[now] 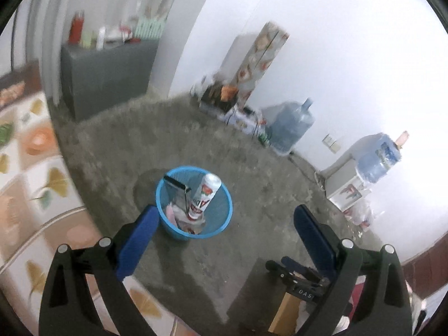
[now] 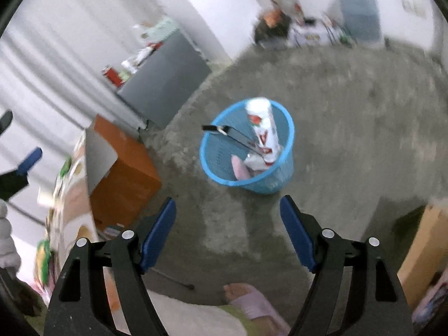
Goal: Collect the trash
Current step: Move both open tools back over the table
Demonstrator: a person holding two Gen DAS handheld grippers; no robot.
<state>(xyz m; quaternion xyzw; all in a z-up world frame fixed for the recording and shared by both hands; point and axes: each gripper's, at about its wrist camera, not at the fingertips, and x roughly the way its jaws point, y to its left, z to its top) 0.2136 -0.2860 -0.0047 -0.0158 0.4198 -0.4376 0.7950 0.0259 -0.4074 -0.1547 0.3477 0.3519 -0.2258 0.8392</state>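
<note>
Now both grippers hang over the concrete floor [image 1: 196, 140], and the blue mesh bin [image 1: 221, 212] sits right below them, standing upright on its own. Inside it, a tall white carton [image 1: 205, 196] with red print stands tilted, its top poking above the rim. Beside the carton a flat black box [image 1: 176, 193] leans against the near wall, also sticking out over the rim. Down at the bottom lies crumpled white and pink rubbish, too blurred to name. From the right wrist view the same bin [image 2: 212, 165] shows the carton [image 2: 263, 128] leaning toward the far side.

Left gripper [image 1: 224, 229]: fingers spread wide, nothing between them. Right gripper [image 2: 228, 224]: fingers spread wide too, holding nothing.

Over by the white wall stands a big blue water jug [image 1: 291, 128] on the floor, and another jug [image 1: 378, 159] sits on a white dispenser.
</note>
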